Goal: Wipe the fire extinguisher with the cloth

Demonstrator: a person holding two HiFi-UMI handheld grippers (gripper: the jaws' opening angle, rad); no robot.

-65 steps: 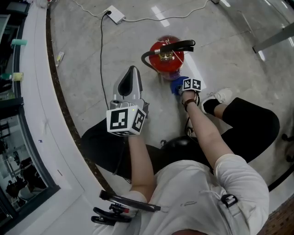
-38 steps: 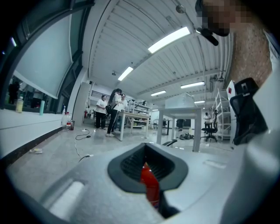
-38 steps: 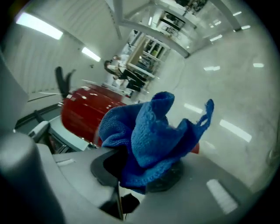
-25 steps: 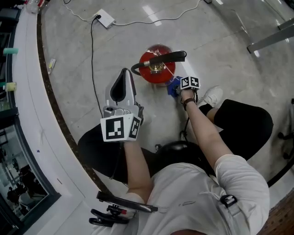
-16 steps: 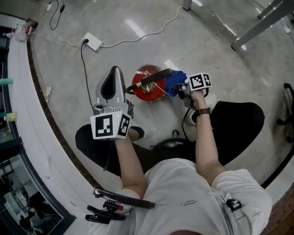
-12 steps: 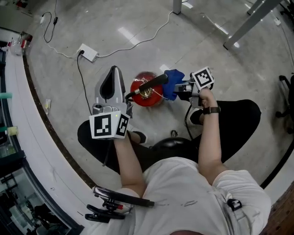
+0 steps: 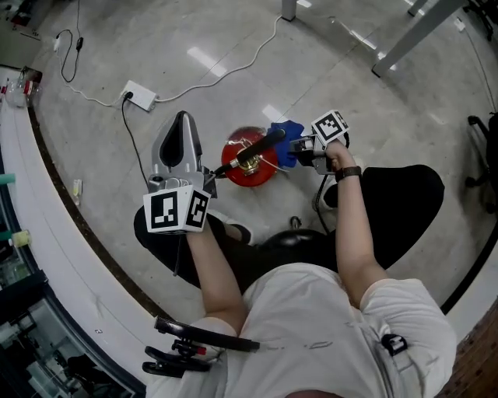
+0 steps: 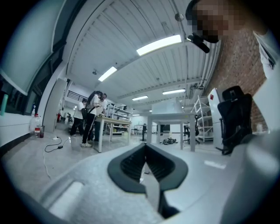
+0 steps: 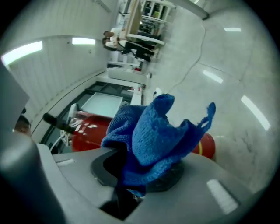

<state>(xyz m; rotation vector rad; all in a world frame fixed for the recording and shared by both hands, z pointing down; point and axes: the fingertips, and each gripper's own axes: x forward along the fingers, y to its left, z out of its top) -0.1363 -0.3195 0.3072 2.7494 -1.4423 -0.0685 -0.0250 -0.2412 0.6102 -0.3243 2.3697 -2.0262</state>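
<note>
Crouching low over a pale polished stone floor (image 7: 373,116), a person (image 7: 311,326) in a white shirt and black trousers holds a tool out in each hand. Nearest the body, at the bottom edge of the head view, a black clamp-like tool (image 7: 198,346) shows beside a curved white ledge (image 7: 50,233). The pale grey left gripper (image 8: 145,149) is held up to the left of the work. Its own view shows the dark ribbed pads (image 8: 131,165) drawn together at their tips with nothing caught between them. The right gripper (image 7: 302,153) reaches further forward, and its jaws are closed on a bunched bright blue knitted cloth (image 9: 153,131), which spills up and over the jaw tips. That cloth sits at the right side of the top of a red cylindrical fire extinguisher (image 7: 247,165), just beside the end of its black lever handle (image 7: 258,148); whether it presses on the red shell cannot be told. The extinguisher stands upright on the floor, in front of the person's knees and between the two grippers as the head view shows them. Further out, a white rectangular power strip (image 7: 141,96) lies on the floor, and a grey metal table leg (image 7: 289,8) rises at the top edge. Far across the room, in the left gripper view, standing people (image 8: 89,113) gather at a long pale table (image 8: 114,119) under strip lights (image 8: 159,44).
</note>
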